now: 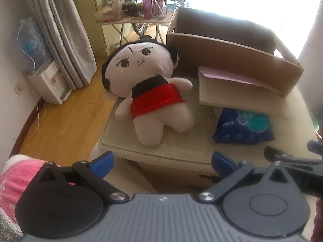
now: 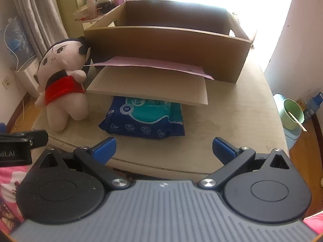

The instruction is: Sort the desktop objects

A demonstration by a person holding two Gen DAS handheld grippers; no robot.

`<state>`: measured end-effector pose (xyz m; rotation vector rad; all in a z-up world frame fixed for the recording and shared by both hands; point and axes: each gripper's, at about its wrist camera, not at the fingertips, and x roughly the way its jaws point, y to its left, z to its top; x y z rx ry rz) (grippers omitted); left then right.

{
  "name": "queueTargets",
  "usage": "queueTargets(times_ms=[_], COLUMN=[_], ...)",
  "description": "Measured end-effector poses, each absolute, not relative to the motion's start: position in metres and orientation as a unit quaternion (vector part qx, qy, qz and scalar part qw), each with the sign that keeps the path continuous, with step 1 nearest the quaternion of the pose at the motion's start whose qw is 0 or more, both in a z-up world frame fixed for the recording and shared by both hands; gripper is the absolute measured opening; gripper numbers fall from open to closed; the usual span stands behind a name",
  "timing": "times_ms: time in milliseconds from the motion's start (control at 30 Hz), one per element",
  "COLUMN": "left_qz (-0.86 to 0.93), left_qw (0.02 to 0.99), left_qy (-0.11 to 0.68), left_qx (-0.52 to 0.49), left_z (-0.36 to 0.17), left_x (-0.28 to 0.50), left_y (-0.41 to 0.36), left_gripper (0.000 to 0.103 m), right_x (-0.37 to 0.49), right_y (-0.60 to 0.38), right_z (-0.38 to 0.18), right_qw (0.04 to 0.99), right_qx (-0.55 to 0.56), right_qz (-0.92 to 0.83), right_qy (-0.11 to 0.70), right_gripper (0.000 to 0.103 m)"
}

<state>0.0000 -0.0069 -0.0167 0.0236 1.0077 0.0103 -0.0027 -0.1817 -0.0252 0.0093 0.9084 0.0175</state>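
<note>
A plush doll (image 1: 149, 84) in a red top with black hair lies on the beige table (image 1: 181, 149), its head leaning toward an open cardboard box (image 1: 232, 54). An open notebook (image 1: 232, 92) with a pink cover rests against the box front and overhangs a blue pack of wipes (image 1: 242, 127). My left gripper (image 1: 162, 162) hovers over the table's near edge, open and holding nothing. In the right wrist view the doll (image 2: 62, 86) is at the left, the wipes pack (image 2: 145, 119) lies just beyond my open right gripper (image 2: 163, 148), and the notebook (image 2: 151, 88) and box (image 2: 167, 46) sit behind it.
A green bowl (image 2: 292, 115) with a stick and a blue bottle (image 2: 313, 104) sit low at the right. Beyond the box stands a folding table (image 1: 133, 18) crowded with cups and jars. Curtains (image 1: 60, 30), a white appliance (image 1: 48, 84) and wood floor lie left.
</note>
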Motion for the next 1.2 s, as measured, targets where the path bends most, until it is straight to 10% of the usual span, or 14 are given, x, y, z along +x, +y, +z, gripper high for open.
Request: queueTargets(times_ms=[1200], left_qz=[-0.005], left_qw=[0.859], left_qy=[0.511], left_qx=[0.024], left_z=[-0.0268], left_x=[0.0048], left_y=[-0.0079], left_gripper=[0.103], right_x=[-0.0025], right_y=[-0.1752], right_z=[-0.0268], right_qw=[0.897], right_qx=[-0.008], right_qz=[0.016], right_qy=[0.442], right_gripper=[0.102])
